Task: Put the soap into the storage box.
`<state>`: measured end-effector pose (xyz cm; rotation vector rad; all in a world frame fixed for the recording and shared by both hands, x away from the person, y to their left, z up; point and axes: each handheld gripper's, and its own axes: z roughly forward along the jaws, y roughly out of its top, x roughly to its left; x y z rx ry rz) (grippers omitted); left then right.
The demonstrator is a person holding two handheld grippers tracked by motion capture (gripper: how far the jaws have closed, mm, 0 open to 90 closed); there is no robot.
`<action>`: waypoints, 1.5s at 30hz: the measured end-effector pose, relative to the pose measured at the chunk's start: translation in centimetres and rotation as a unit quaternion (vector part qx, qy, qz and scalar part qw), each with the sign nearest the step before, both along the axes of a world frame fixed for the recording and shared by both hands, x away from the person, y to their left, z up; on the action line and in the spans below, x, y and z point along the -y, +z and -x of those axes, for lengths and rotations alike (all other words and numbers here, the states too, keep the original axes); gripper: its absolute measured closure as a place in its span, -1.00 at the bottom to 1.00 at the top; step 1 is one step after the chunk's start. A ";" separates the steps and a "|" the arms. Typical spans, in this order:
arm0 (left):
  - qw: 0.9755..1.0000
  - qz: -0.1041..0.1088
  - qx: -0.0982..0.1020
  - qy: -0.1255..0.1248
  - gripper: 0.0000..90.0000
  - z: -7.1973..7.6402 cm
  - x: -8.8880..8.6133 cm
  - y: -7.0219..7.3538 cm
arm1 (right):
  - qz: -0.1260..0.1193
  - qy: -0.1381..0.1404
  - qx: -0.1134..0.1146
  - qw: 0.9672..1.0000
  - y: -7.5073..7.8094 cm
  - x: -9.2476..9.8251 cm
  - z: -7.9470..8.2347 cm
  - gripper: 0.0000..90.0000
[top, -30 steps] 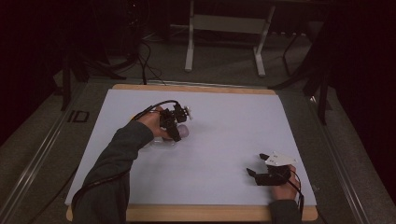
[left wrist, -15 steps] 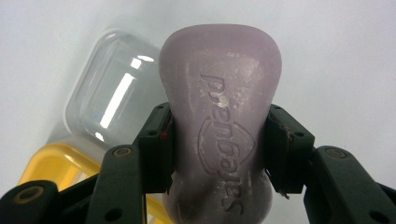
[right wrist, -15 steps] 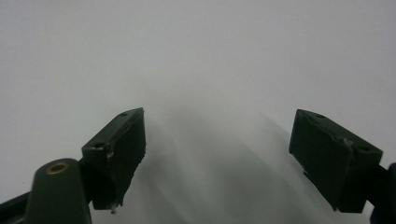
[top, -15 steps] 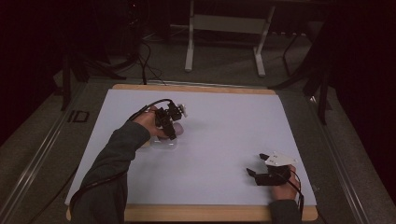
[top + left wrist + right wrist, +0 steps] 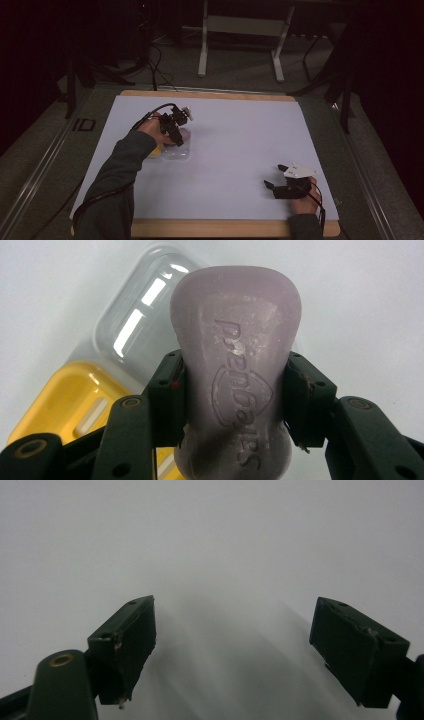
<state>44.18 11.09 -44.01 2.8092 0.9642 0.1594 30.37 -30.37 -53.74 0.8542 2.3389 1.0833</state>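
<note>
Centrally, a lilac soap bar [image 5: 235, 375] sits clamped at its waist in the left gripper [image 5: 235, 400], above a soap case with clear lid [image 5: 135, 315] and yellow tray [image 5: 75, 400] on the white worktop [image 5: 240, 145]. Its lower end is cut off. Near the front edge, the right gripper [image 5: 240, 645] rests, jaws apart, empty.

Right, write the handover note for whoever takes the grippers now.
Left gripper: shut on the purple soap bar, held above the open soap case.
Right gripper: open, nothing between its jaws, low over the white table sheet near the front right corner.
Soap case: yellow tray and clear lid lie side by side.
Done: soap gripped. Left, probably: set it in the tray, close the lid.
</note>
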 end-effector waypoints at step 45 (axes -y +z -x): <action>0.994 0.027 0.012 0.104 0.11 -0.7 -3.1 0.6 | 0.001 0.000 0.001 1.000 0.0 0.0 0.0 -0.59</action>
